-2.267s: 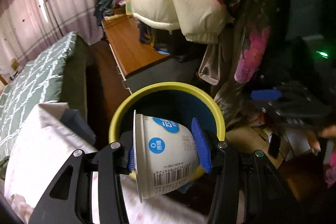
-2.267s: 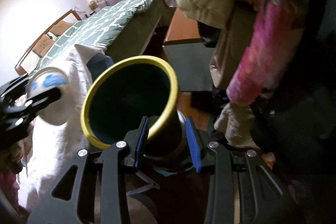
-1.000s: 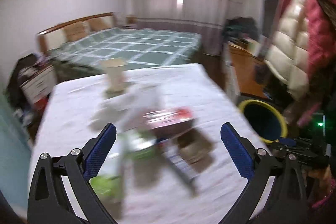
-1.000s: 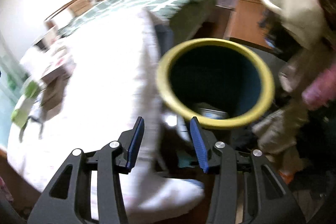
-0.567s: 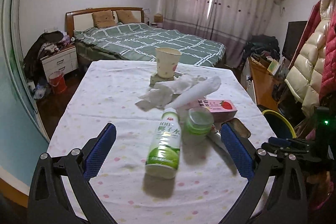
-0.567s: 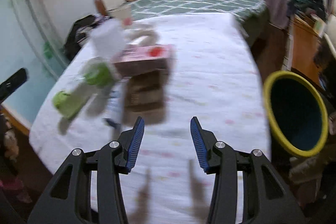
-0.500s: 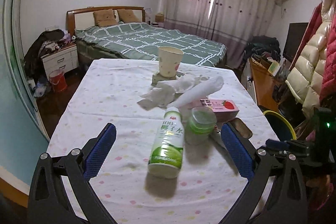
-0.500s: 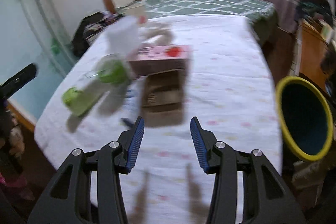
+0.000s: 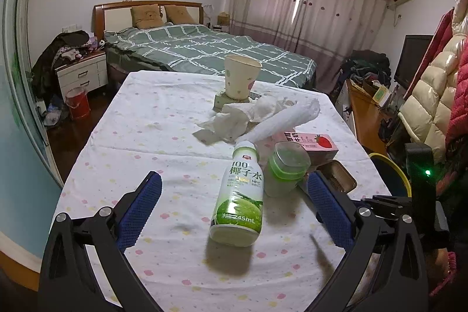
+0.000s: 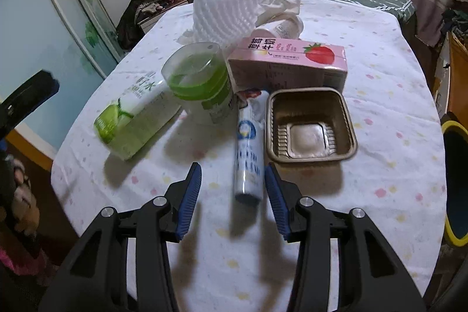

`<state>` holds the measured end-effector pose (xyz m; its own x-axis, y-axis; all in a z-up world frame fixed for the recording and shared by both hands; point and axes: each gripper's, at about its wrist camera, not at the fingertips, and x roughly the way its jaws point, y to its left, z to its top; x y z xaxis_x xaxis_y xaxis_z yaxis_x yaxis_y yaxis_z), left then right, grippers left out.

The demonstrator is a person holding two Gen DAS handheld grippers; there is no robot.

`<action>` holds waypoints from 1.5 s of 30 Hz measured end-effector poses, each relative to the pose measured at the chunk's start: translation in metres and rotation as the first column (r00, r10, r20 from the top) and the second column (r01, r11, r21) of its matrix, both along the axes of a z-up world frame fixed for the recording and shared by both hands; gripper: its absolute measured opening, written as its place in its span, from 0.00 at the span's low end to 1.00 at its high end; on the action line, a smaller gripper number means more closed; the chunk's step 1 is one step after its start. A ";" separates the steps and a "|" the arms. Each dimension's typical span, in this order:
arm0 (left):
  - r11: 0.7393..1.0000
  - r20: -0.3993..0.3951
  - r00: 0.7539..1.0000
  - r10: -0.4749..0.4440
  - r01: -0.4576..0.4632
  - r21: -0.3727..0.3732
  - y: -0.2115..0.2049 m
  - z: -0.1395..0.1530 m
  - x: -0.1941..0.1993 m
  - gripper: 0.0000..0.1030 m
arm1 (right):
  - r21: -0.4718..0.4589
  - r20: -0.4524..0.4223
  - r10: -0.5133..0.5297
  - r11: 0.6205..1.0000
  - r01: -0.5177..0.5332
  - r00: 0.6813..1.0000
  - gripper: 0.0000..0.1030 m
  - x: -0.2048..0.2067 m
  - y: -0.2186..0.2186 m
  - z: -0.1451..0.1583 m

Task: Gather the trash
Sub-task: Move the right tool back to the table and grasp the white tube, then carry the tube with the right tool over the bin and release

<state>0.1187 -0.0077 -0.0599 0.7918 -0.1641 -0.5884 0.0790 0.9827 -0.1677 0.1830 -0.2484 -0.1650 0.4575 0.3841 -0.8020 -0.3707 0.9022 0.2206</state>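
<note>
Both grippers open over the trash-covered counter [image 10: 380, 84].
Left gripper [image 9: 234, 209] spread wide around the lying green-white coconut water bottle [image 9: 239, 201]; right gripper [image 10: 233, 195] jaws apart, straddling the end of a white-blue tube [image 10: 247, 157], beside a gold foil tray [image 10: 310, 127]. Yellow-rimmed bin [image 10: 456, 183] off the counter's right edge.

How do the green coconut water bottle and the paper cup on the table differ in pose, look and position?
The coconut water bottle lies on its side; the paper cup stands upright. The bottle is capped and green-labelled; the cup is open-topped and cream. The bottle lies near the left gripper; the cup stands at the far end. Both rest on the table.
</note>
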 end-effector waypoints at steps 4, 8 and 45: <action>1.000 -0.008 1.000 0.001 -0.001 -0.004 0.001 -0.003 0.002 0.95 | -0.032 -0.009 -0.012 0.999 0.012 1.000 0.16 0.008 0.007 -0.006; 1.000 -0.014 1.000 0.001 -0.001 -0.005 0.001 -0.005 0.002 0.95 | -0.018 -0.002 -0.006 1.000 0.006 1.000 0.11 0.004 0.007 -0.004; 0.997 -0.112 0.992 -0.057 0.061 0.036 -0.035 -0.037 0.023 0.95 | -0.087 0.013 -0.642 0.763 0.640 0.767 0.11 0.003 -0.288 -0.020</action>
<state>0.1421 -0.0423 -0.0969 0.7108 -0.1835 -0.6790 0.1204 0.9829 -0.1396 0.1858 -0.5364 -0.1853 0.5596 -0.0610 -0.8265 0.3038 0.9430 0.1360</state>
